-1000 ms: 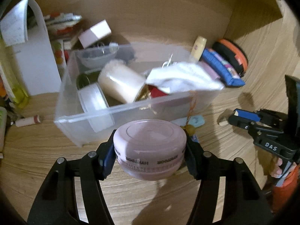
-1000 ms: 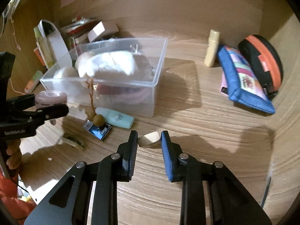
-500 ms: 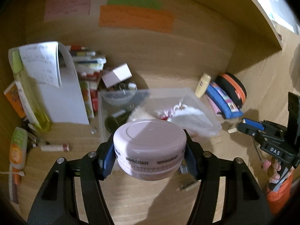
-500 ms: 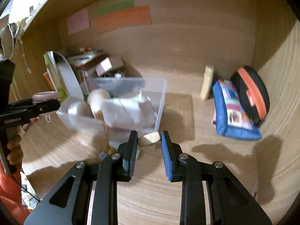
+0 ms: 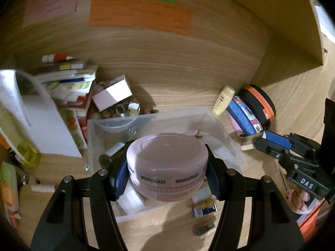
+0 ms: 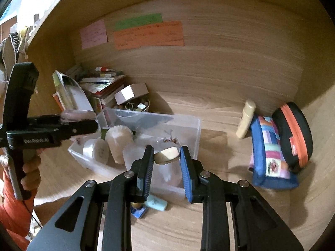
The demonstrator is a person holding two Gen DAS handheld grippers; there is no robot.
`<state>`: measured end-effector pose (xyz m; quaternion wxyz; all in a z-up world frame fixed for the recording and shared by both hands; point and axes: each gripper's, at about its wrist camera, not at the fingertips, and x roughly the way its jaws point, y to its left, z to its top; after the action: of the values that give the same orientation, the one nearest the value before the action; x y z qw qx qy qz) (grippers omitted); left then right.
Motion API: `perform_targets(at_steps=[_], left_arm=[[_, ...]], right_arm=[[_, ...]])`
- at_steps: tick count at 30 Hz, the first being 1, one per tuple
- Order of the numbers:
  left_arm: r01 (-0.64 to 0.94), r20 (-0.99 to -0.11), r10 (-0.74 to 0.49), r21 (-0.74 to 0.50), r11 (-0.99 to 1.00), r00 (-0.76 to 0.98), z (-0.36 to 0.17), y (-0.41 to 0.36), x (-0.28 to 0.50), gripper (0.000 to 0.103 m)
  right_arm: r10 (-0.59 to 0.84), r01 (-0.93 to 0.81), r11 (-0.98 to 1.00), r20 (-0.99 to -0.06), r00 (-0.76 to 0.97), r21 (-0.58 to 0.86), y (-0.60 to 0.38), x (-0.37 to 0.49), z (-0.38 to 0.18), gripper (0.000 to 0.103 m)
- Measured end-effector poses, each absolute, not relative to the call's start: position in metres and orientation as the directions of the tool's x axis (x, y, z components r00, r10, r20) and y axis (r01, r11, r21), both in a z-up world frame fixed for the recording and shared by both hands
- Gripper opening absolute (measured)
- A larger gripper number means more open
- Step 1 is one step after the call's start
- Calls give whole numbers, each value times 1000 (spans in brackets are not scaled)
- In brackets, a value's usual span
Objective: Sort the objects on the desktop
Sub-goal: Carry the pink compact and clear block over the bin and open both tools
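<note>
My left gripper is shut on a round pink jar and holds it above the clear plastic bin. The bin holds a white roll, a dark bottle and white cloth. My right gripper is shut on a small beige eraser-like block, held above the bin's near right corner. The left gripper also shows in the right wrist view, with the pink jar over the bin's left end. The right gripper shows in the left wrist view at the right.
A stack of books and a white box stand behind the bin. A cream bottle, a blue pouch and a black-orange case lie at the right. A mint eraser and small items lie in front of the bin.
Both grippers have risen and moved forward over the bin, each still holding its object. The views have tilted up toward the back wall.
</note>
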<state>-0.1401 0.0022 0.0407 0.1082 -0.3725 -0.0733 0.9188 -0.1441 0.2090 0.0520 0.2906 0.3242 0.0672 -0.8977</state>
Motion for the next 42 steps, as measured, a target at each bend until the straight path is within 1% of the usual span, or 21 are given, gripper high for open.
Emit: perform_targets(at_steps=[7, 16, 24, 33, 35, 37, 39, 42], left_arm=[[-129, -690, 216, -177, -976, -691, 37, 13, -172, 62], [-137, -725, 266, -233, -963, -635, 14, 20, -213, 62], [-158, -753, 289, -243, -957, -591, -9, 23, -225, 62], [-143, -776, 266, -225, -964, -572, -14, 25, -226, 63], [-141, -772, 254, -212, -967, -583, -13, 25, -224, 63], [-144, -768, 253, -208, -967, -588, -10, 24, -221, 65], [-149, -764, 258, -211, -966, -591, -8, 23, -218, 66], [-142, -760, 223, -172, -975, -611, -2, 25, -211, 67]], right_arm=[[-467, 572, -818, -641, -609, 53, 186, -169, 47, 23], [-420, 555, -832, -676, -605, 20, 164, -201, 29, 23], [-390, 554, -832, -716, -579, 5, 157, -216, 6, 23], [-353, 577, -815, -746, -565, -51, 152, -213, -8, 24], [-344, 575, -815, -744, -573, -67, 153, -210, -7, 28], [-342, 573, -816, -736, -584, -75, 154, -207, -4, 43], [-341, 567, -819, -723, -601, -85, 157, -201, -1, 51], [-340, 567, -818, -712, -615, -99, 160, -194, 5, 57]])
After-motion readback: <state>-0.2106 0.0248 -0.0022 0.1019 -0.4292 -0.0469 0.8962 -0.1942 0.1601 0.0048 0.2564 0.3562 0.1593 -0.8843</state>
